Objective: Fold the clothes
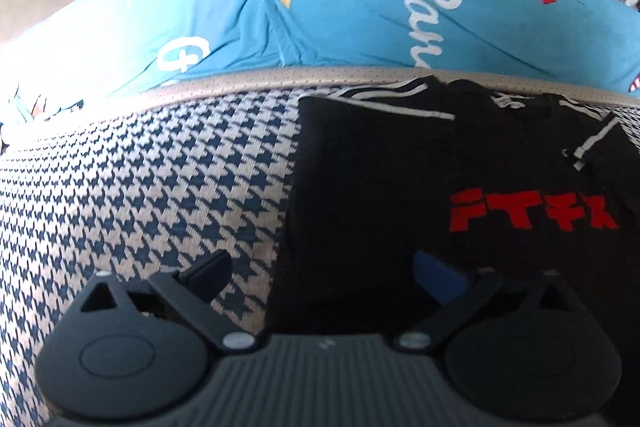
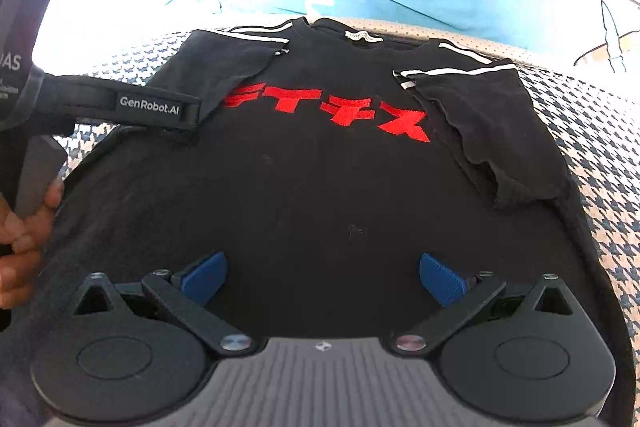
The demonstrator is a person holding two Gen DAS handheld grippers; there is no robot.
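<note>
Houndstooth cloth [image 1: 140, 187] in navy and cream covers the work surface, and behind it lies a bright blue printed sheet [image 1: 360, 7] with white script and a red shape.

At the far left of the right wrist view, a hand [image 2: 20, 227] grips the handle of the other gripper unit, whose black strap [image 2: 148, 105] reads "GenRobot.AI" and reaches over the near left sleeve area. In the left wrist view, the left gripper [image 1: 332, 275] hovers low over the shirt's left edge with its jaws spread wide and nothing between them; one finger [image 1: 208, 271] is over the houndstooth, the other over black fabric.

A black T-shirt [image 2: 320, 187] lies face up on the cloth, right of centre in the left view and filling the middle of the right view. Its long axis runs away from both cameras: the collar and label point toward the blue sheet, the hem toward the grippers. Red block characters [image 2: 328, 111] cross the chest. Both sleeves, trimmed with white stripes, are folded inward onto the body, the left sleeve [image 2: 224, 59] lying flat and the right sleeve [image 2: 484, 131] more rumpled.

The right gripper [image 2: 324, 277] sits over the shirt's lower body, jaws wide apart and empty, blue pads [image 2: 440, 277] showing.
</note>
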